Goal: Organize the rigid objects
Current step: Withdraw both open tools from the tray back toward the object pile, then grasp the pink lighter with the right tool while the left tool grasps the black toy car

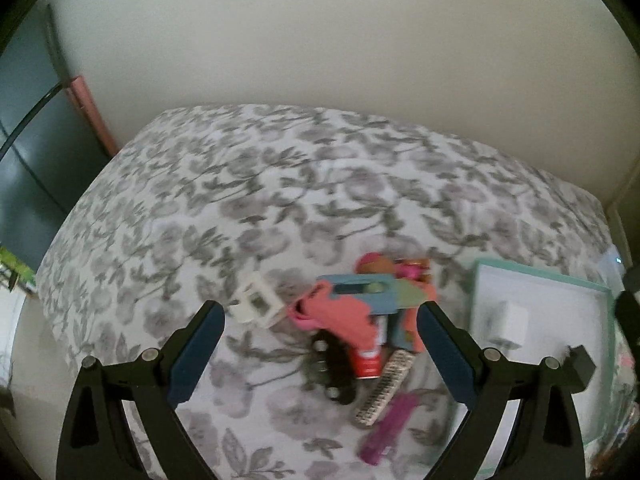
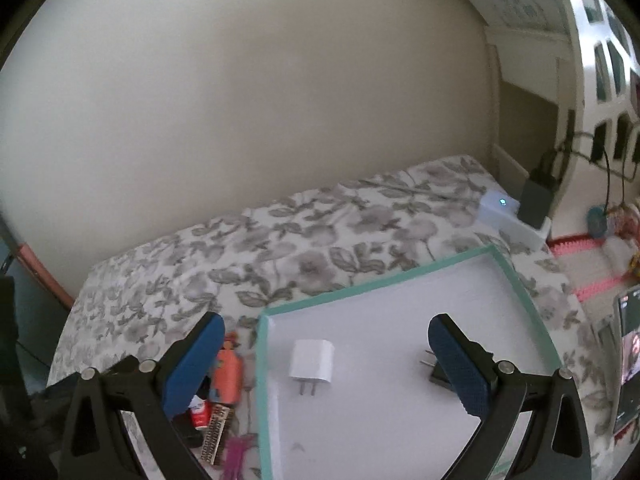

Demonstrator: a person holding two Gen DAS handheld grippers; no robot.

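A heap of small rigid objects lies on the floral bedspread: coral and blue toy pieces, a white clip, a red tube, a comb, a purple piece. My left gripper is open above the heap, holding nothing. A teal-rimmed white tray holds a white plug charger and a black plug. My right gripper is open over the tray, empty. The tray also shows in the left wrist view.
A beige wall stands behind the bed. A white device with a blue light and a dark box sit at the bed's far right corner. A dark cabinet stands at the left. A phone screen lies at the right.
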